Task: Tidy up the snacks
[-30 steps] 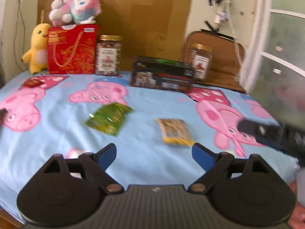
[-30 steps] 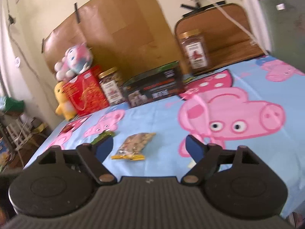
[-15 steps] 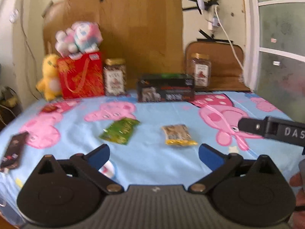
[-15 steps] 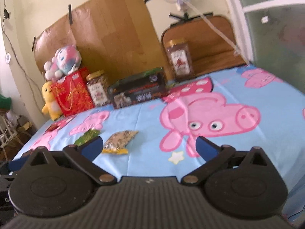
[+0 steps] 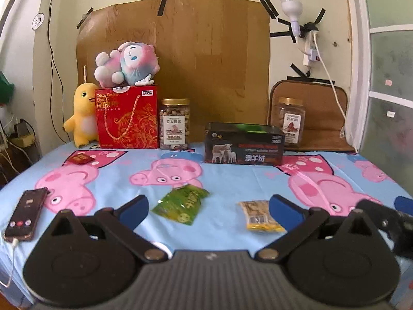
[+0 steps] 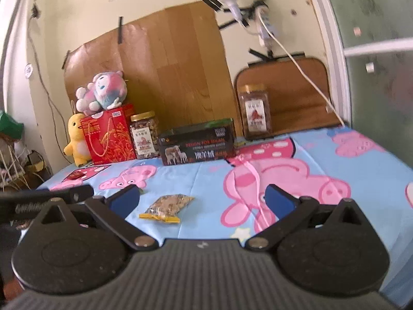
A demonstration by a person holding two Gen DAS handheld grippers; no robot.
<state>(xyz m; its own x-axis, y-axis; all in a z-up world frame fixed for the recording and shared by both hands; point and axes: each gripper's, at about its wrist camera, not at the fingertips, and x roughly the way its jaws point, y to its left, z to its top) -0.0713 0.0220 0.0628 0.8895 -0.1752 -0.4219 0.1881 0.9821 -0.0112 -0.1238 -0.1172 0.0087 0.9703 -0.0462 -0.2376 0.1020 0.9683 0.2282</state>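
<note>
Two loose snack packets lie on a blue sheet printed with pink cartoon pigs, which covers the whole flat surface. Along the back, against a cream wall with a taped-up sheet of cardboard, stand a yellow plush duck, a red gift bag with a pink-and-blue plush toy lying on top, a gold-lidded jar of nuts, a dark box printed with sheep, and a second jar in front of a brown padded board. A phone with its screen lit lies at the sheet's left edge with a white cable plugged in, and a small red packet sits near the gift bag. A bare bulb and a white cord hang from a wall socket (black tape holds them up). The left gripper hangs low over the near edge, tilted slightly down toward the sheet, its jaws spread wide with nothing between the blue pads; they have just been opening. The right gripper is beside it, nearly level, likewise spread wide and empty, and its jaws have also just been opening. The green packet lies flat, glossy and crinkled, just ahead of the left gripper's left pad. The yellow-edged packet, clear-fronted with brownish pieces inside, lies near it to the right, apart from both grippers.
</note>
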